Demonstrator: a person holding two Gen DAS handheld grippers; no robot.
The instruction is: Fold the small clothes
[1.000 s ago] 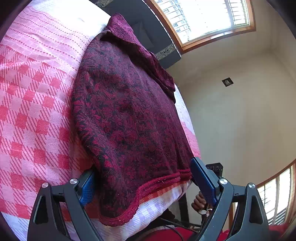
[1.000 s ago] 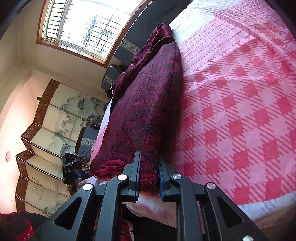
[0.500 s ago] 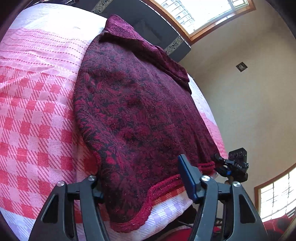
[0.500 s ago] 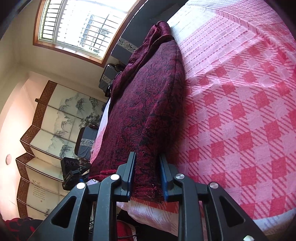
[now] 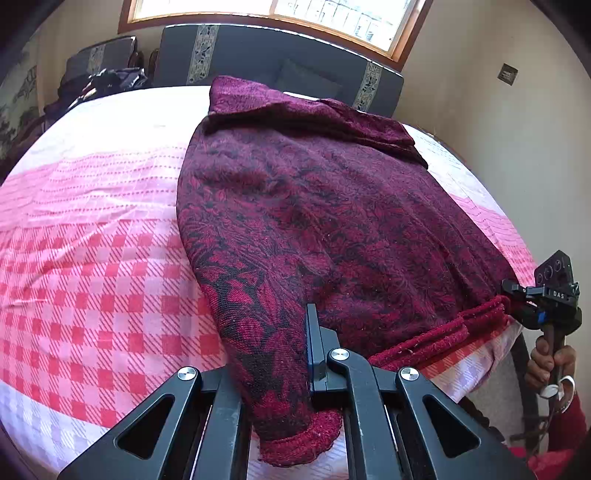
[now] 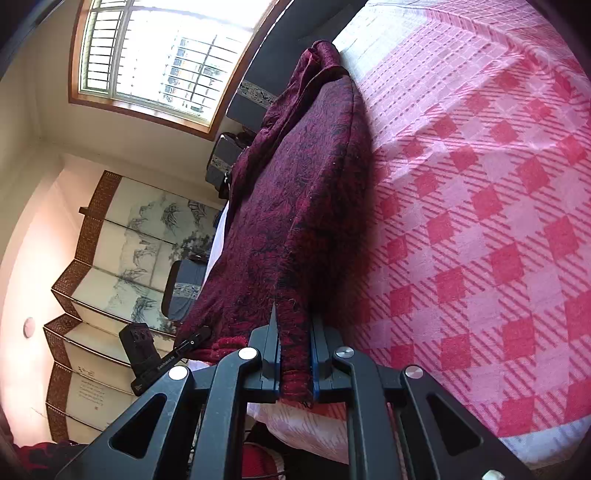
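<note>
A maroon patterned garment (image 5: 314, 206) lies spread on a pink checked bedspread (image 5: 92, 277), its ribbed hem (image 5: 424, 339) along the near bed edge. My left gripper (image 5: 280, 332) is shut on the hem's near left corner, and the cloth drapes over and hides its left finger. In the right wrist view my right gripper (image 6: 293, 325) has the other hem corner (image 6: 295, 373) between its pads, which press on it while the jaws are closing. Each gripper shows in the other's view: the right gripper (image 5: 511, 291) at the hem's far end, the left gripper (image 6: 205, 332) beyond the cloth.
A dark bench with patterned bands (image 5: 280, 62) stands behind the bed under a window (image 5: 332, 14). A painted folding screen (image 6: 110, 258) lines the left side. A person's hand (image 5: 550, 365) holds the right gripper's handle off the bed's right edge.
My left gripper went from wide open around the hem corner to shut on it, turning and shifting so the garment now sits square in its view. The right gripper's jaws narrowed slightly on the cloth.
</note>
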